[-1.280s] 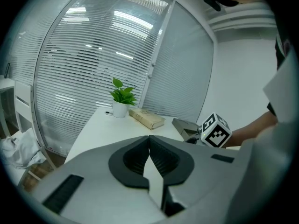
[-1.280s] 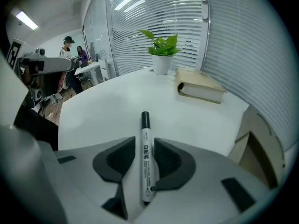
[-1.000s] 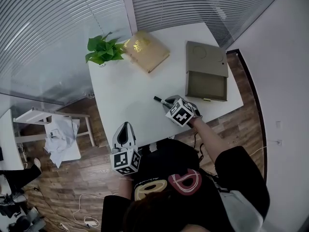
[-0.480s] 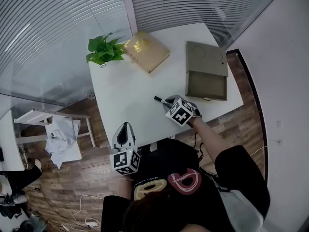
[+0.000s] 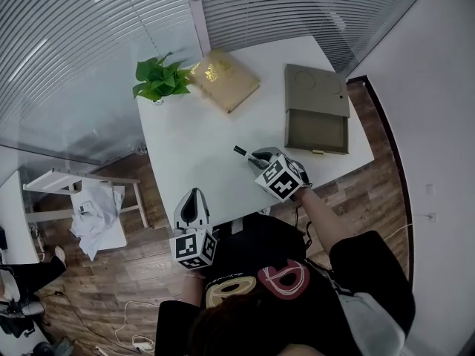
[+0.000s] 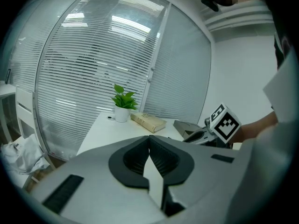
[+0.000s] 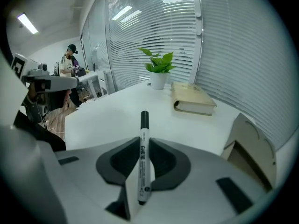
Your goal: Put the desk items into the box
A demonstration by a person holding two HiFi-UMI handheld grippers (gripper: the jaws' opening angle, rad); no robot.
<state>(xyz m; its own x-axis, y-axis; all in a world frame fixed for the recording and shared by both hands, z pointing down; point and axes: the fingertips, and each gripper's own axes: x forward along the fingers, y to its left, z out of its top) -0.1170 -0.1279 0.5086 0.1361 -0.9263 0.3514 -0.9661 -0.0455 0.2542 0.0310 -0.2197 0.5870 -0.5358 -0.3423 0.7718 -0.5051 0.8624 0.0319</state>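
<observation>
Right gripper (image 7: 141, 143): my jaws are closed on a white marker (image 7: 143, 167), the pads pressing its barrel from both sides. The barrel runs along the jaws, with the black cap sticking out past the tips and the butt end back toward the camera. The cap points out over the white worktop (image 5: 189, 143). The open grey-brown box (image 5: 318, 110) sits to my right near the worktop's edge, apart from the marker. Farther out lies a tan book (image 5: 224, 78), with a potted plant (image 5: 158, 76) just beside it at the far left corner. Left gripper (image 6: 149, 141): my jaws are together with nothing between them. It is held at the worktop's near edge, well apart from the right gripper.
</observation>
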